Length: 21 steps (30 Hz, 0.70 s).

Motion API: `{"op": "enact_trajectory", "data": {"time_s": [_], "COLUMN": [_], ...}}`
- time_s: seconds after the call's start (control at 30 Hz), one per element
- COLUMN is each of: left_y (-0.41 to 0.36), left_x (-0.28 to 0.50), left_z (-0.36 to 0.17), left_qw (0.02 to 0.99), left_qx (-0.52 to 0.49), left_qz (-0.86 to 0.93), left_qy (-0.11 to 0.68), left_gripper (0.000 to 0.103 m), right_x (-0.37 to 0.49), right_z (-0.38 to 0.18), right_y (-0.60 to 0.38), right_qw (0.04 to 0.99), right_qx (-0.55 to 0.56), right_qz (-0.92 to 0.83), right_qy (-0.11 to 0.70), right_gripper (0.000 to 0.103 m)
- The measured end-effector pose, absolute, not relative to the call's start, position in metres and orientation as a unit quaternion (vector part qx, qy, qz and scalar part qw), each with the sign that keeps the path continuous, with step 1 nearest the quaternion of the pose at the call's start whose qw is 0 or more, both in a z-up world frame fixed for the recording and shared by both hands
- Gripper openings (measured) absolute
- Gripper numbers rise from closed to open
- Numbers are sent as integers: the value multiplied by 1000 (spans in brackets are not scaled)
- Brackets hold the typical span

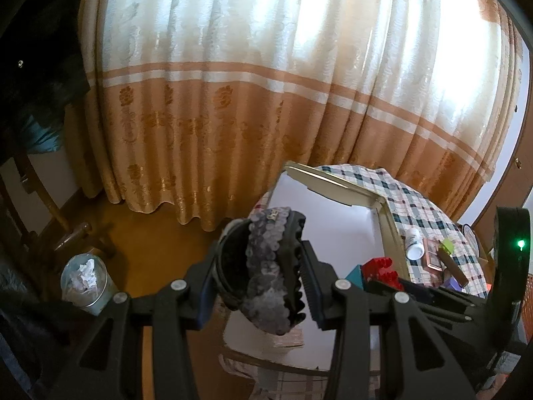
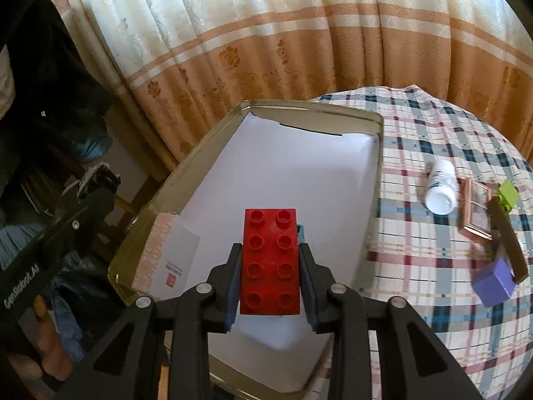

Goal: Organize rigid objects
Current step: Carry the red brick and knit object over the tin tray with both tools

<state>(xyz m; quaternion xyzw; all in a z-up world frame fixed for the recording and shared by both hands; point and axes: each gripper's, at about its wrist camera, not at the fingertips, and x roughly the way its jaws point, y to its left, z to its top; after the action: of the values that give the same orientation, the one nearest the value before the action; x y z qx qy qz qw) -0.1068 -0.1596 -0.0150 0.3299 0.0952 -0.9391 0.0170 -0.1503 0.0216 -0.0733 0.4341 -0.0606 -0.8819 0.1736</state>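
My right gripper (image 2: 269, 260) is shut on a red toy brick (image 2: 270, 261) and holds it above the gold tin tray (image 2: 379, 140) lined with white paper; the brick also shows in the left wrist view (image 1: 379, 268). My left gripper (image 1: 263, 266) is shut on a dark shoe with a grey sequin strap (image 1: 266, 266), held over the tray's left edge (image 1: 319, 180). On the plaid tablecloth (image 2: 433, 300) lie a white bottle (image 2: 441, 188), a copper-framed palette (image 2: 474, 210), a green brick (image 2: 508, 196), a brown stick (image 2: 508, 243) and a purple cube (image 2: 493, 281).
A pink-sided white box (image 2: 170, 250) lies in the tray's near left corner. A teal block (image 1: 354, 273) peeks beside the red brick. A bin with crumpled paper (image 1: 85, 278) and a wooden chair (image 1: 50, 206) stand on the floor. A curtain (image 2: 266, 33) hangs behind the table.
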Motion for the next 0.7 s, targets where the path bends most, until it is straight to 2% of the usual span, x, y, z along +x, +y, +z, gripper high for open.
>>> {"op": "enact_trajectory", "data": {"time_s": [0.57,0.7], "left_y": [-181,-182], "left_x": [-117,-124], "left_z": [-19,-19], "left_qw": [30,32], "left_qx": [331,331], "left_qz": [-938,-939], "left_qy": [98,90], "left_gripper": [44,44], "right_x": [-182,-195], "right_z": [-65,-54], "right_y": [-27,-13], "right_qw": [235,221], "right_qx": [437,419], "right_qz": [-861,-872], "right_qy": [-114,-124], "right_gripper": [34,34]}}
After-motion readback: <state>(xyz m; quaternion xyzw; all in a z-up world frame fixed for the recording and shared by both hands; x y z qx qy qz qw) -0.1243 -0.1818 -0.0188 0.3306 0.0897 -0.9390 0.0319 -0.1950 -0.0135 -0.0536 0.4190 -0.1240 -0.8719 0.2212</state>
